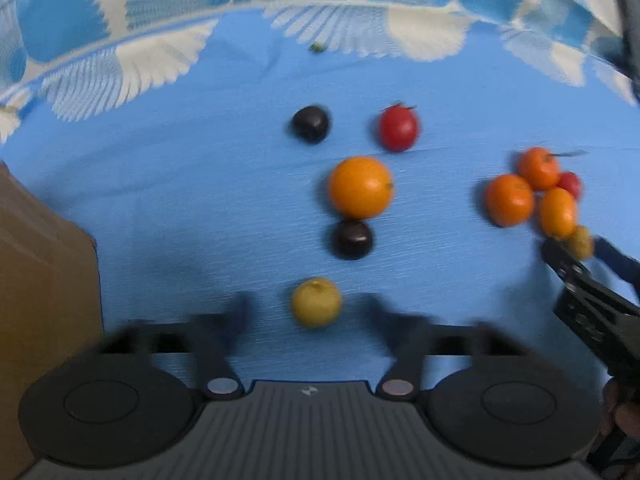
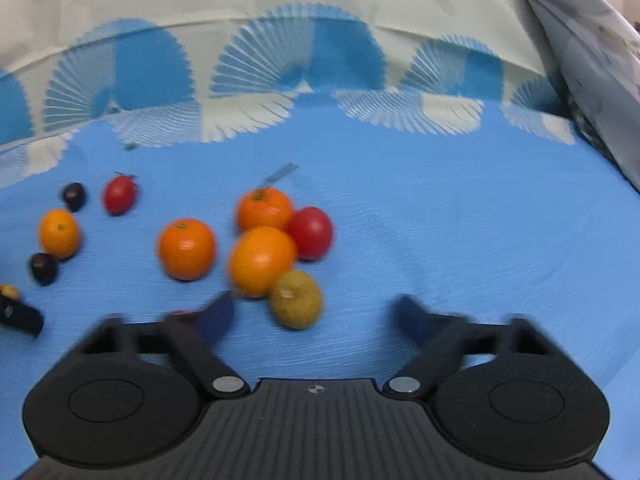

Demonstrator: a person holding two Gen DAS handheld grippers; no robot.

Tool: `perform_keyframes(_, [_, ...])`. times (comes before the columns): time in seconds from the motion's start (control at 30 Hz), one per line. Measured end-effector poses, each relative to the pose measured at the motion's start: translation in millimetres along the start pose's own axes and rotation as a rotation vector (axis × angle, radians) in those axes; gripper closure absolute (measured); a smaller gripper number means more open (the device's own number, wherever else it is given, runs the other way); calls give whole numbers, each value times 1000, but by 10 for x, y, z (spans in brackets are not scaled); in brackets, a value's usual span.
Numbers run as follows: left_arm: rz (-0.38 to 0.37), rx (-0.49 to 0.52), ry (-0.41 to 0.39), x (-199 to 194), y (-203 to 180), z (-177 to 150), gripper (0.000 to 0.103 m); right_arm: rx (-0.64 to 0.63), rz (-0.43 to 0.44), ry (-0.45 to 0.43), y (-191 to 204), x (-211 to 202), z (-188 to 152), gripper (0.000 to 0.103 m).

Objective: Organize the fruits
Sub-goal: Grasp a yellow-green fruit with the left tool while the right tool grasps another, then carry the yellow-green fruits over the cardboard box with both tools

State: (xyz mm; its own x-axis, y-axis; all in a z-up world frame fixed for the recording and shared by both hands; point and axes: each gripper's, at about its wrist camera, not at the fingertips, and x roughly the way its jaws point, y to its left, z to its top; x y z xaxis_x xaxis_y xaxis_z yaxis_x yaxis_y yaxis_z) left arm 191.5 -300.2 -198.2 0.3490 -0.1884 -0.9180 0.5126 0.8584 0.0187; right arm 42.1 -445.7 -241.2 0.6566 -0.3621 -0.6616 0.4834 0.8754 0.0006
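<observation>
1. The desk is covered by a blue woven cloth with a fine ribbed texture; its far border carries cream and blue fan-shaped scallops.
2. In the left wrist view the left gripper stands over the cloth with its jaws apart, one on each side of a small round yellow-green fruit with a dull, matte skin. The dark fingers are blurred, and a gap of cloth shows on both sides of the fruit, so nothing is gripped.
3. Beyond it, in a rough line: a glossy dark plum touching a large smooth orange, then another dark plum and a shiny red tomato with a thin stem (these two apart from each other).
4. In the right wrist view the right gripper has its jaws wide apart. A speckled, dull yellow-green fruit lies between them, nearer the left finger; the pads do not press it.
5. That fruit touches a cluster: a bright orange, a stemmed mandarin and a red tomato. A further orange sits just beside the cluster.
6. A brown cardboard box with flat sides stands at the left edge of the left wrist view.
</observation>
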Motion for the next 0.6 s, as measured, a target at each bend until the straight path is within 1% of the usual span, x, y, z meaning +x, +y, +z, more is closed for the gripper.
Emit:
perform_keyframes(0.03, [-14, 9, 11, -23, -15, 0, 75, -19, 4, -6, 30, -36, -10, 70])
perform_keyframes(0.1, [-19, -3, 4, -82, -25, -24, 76, -37, 3, -6, 62, -91, -9, 76])
perform_keyframes(0.13, [-18, 5, -8, -128, -41, -39, 76, -20, 6, 3, 47, -104, 4, 76])
perform_keyframes(0.2, [-33, 14, -21, -243, -73, -74, 76, 62, 16, 23, -29, -176, 36, 76])
perform_keyframes(0.3, [-85, 9, -55, -515, -39, -158, 76, 140, 16, 1, -113, -428, 59, 76])
perform_keyframes(0.47, [-143, -4, -149, -1161, 121, -439, 76, 186, 48, -62, -80, -1080, 25, 76])
perform_keyframes(0.53, [-150, 4, -182, -1444, 183, -578, 76, 173, 53, -93, -10, -1376, 3, 76])
perform_keyframes(0.6, [-137, 11, -205, -1714, 238, -732, 75, 184, 81, -104, 75, -1660, -32, 76])
